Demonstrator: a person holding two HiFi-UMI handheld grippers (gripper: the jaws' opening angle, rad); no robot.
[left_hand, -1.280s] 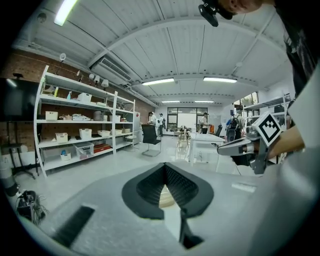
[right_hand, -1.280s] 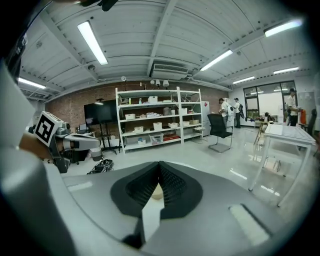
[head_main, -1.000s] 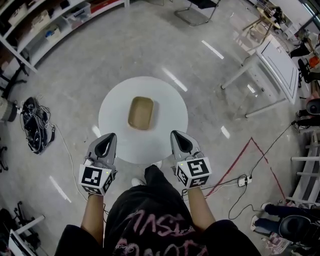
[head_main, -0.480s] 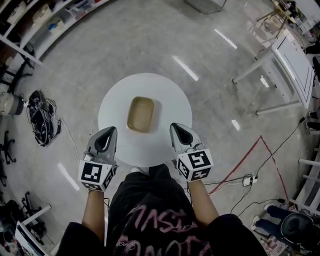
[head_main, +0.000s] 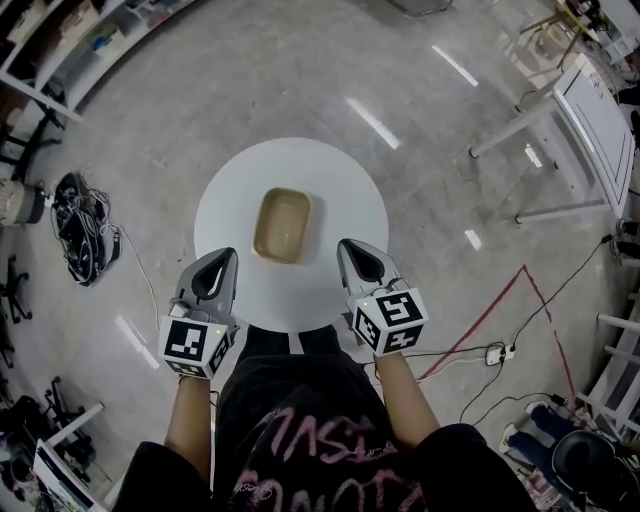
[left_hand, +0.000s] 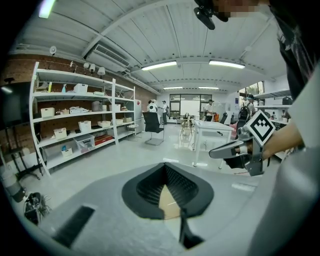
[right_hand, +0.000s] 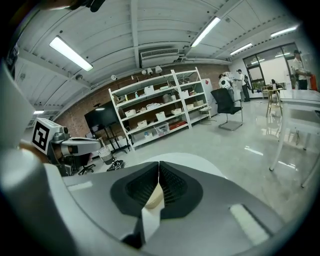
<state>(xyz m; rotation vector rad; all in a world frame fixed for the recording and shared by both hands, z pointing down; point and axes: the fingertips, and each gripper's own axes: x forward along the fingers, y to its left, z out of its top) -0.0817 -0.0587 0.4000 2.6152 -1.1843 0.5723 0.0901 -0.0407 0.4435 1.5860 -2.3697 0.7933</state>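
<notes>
A tan rectangular tray lies in the middle of a small round white table. My left gripper hovers over the table's near left edge and my right gripper over its near right edge, both pointing at the tray from either side. In the left gripper view the left gripper is shut with nothing held; the tray shows below its tips. The right gripper is likewise shut and empty, with the tray showing under it. Each gripper sees the other one beside it.
Grey polished floor surrounds the table. White shelving with boxes lines a brick wall. A cable heap lies at the left, a white desk at the right, red floor tape and a power strip nearby. People stand far off.
The table and tray have come closer beneath me. Both grippers now reach over the table's near edge, still shut and level with each other.
</notes>
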